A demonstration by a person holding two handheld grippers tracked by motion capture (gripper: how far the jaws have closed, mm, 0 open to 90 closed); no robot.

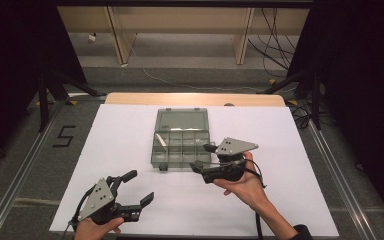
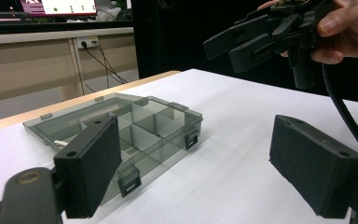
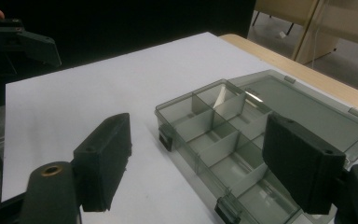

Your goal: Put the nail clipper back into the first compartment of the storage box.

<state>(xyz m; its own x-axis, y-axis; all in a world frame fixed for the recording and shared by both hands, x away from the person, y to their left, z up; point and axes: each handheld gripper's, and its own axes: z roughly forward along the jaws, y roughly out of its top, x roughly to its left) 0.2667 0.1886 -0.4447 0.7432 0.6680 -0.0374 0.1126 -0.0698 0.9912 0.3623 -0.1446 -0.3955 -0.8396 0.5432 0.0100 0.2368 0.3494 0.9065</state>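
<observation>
Open grey compartment box point(image 1: 181, 138) sits mid-table on the white sheet point(image 1: 130, 150), lid laid flat behind; left gripper point(image 1: 135, 187) near the front edge and right gripper point(image 1: 203, 156) beside the box, both jaws wide, empty — likely pre-grasp, next needing an approach to lid or latches.

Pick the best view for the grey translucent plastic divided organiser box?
High view: the grey translucent plastic divided organiser box shows whole, lid open flat, compartment grid visible. Left gripper view shows it low and oblique, part behind a jaw. Right gripper view is closer, but a jaw overlaps it.
</observation>
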